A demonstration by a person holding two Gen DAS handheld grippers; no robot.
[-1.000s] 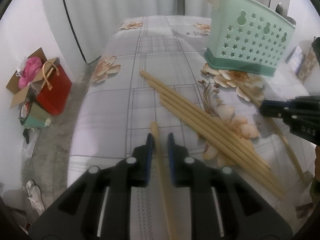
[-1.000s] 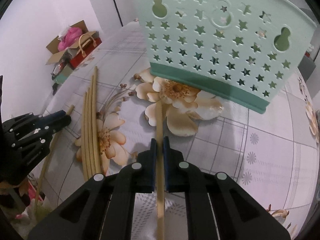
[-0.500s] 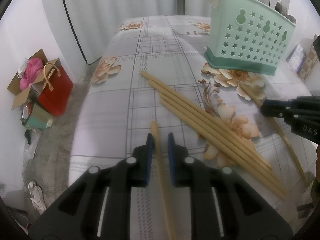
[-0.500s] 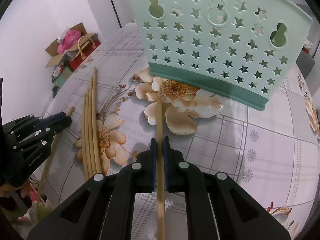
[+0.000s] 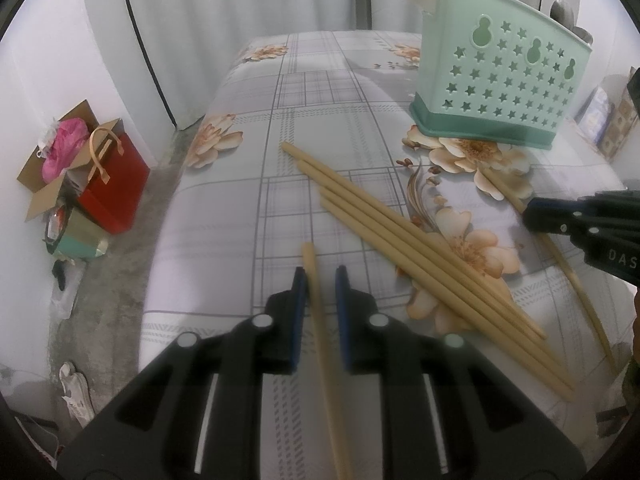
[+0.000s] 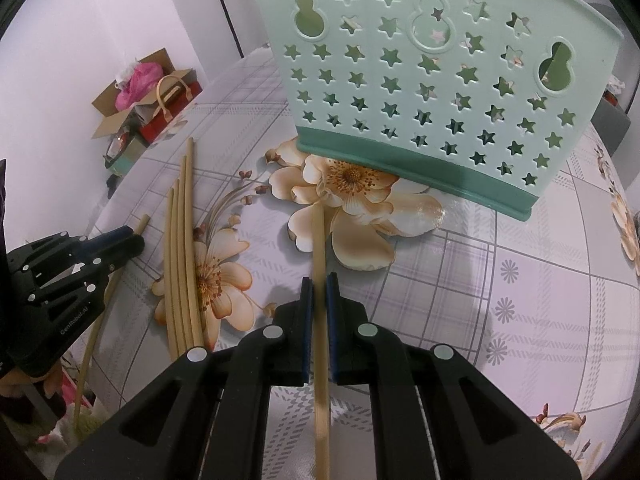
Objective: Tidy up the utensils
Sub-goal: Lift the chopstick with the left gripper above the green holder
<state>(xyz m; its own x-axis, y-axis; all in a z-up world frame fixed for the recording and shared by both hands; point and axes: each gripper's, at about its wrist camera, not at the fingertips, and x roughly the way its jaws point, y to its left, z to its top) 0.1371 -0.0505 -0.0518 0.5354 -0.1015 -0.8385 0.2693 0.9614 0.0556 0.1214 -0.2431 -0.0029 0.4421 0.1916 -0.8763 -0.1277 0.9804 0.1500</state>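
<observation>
Each gripper, left (image 5: 321, 284) and right (image 6: 319, 289), clamps one chopstick (image 6: 319, 236); raise the tip clear of the holder (image 6: 432, 92) ahead before lowering it in.

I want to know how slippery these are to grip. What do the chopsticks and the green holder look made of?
The chopsticks look like bamboo or pale wood: a matte, even tan with no shine, though plastic cannot be ruled out. The green holder looks like moulded plastic: smooth, slightly glossy walls with clean-cut star and gourd holes and a darker green base.
</observation>
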